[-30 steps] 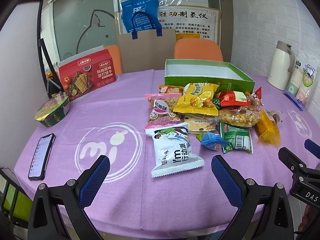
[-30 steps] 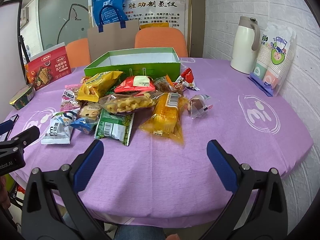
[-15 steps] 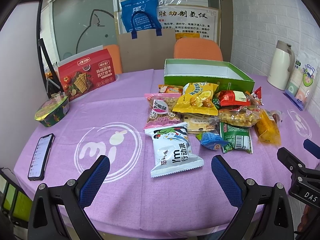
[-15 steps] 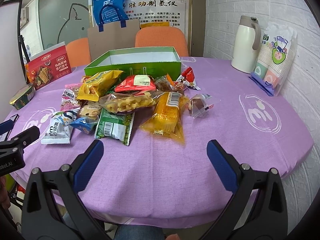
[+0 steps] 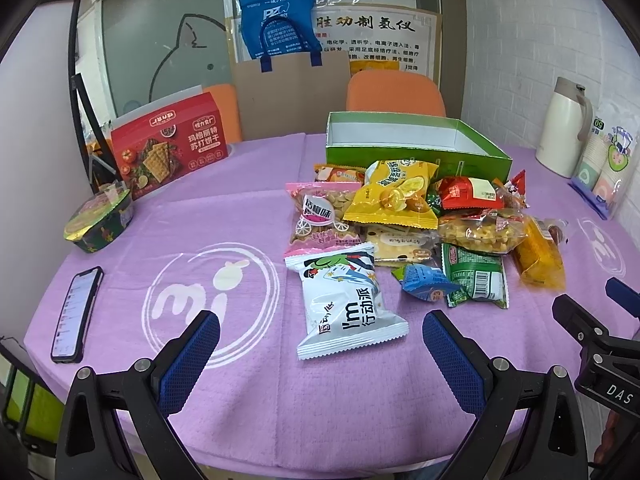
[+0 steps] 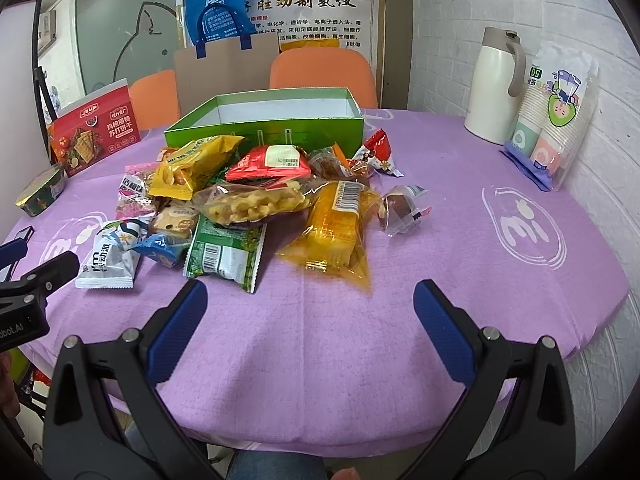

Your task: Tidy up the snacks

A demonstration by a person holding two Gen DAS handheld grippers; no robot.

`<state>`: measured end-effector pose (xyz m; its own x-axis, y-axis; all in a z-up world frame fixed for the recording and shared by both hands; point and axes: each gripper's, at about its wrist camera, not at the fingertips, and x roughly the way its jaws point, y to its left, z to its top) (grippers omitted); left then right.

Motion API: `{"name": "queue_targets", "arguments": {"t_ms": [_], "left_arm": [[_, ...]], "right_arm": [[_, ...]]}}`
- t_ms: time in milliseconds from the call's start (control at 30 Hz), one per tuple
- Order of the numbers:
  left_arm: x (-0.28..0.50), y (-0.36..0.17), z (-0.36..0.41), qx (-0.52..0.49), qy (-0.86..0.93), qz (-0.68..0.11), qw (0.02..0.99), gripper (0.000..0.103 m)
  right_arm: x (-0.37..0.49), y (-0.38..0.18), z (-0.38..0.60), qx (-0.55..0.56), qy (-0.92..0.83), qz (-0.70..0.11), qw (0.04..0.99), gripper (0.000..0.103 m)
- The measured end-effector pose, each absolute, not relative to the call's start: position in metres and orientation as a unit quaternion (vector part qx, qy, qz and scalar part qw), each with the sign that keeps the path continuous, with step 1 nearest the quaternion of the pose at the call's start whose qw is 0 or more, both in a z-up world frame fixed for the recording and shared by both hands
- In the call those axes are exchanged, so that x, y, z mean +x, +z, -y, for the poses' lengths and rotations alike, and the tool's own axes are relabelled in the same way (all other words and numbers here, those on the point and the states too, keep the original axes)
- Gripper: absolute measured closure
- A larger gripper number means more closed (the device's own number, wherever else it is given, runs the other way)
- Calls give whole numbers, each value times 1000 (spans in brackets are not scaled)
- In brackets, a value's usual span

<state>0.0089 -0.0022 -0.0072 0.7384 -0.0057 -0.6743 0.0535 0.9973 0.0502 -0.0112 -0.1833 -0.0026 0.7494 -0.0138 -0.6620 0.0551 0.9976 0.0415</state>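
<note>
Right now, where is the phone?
In the left wrist view, the phone lies at the table's near left edge, left of the white logo.

Off to the left of the left jaws a phone [image 5: 76,314] is lying flat near the edge of the purple table [image 5: 248,208], screen lit. Further out that side a foil-lidded bowl [image 5: 98,222] is sitting. Way ahead of the jaws, two orange chairs [image 5: 394,90] are standing behind the table, with a blue tote bag [image 5: 278,20] hanging above. To the far right, a cream thermos jug [image 6: 496,84] is standing just beside a pack of paper cups [image 6: 554,120].
</note>
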Motion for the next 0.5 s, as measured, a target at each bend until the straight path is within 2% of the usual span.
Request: {"name": "queue_targets", "arguments": {"t_ms": [500], "left_arm": [[20, -17, -2, 20, -33, -378, 925, 0]], "right_arm": [[0, -10, 183, 33, 7, -355, 934, 1]]}}
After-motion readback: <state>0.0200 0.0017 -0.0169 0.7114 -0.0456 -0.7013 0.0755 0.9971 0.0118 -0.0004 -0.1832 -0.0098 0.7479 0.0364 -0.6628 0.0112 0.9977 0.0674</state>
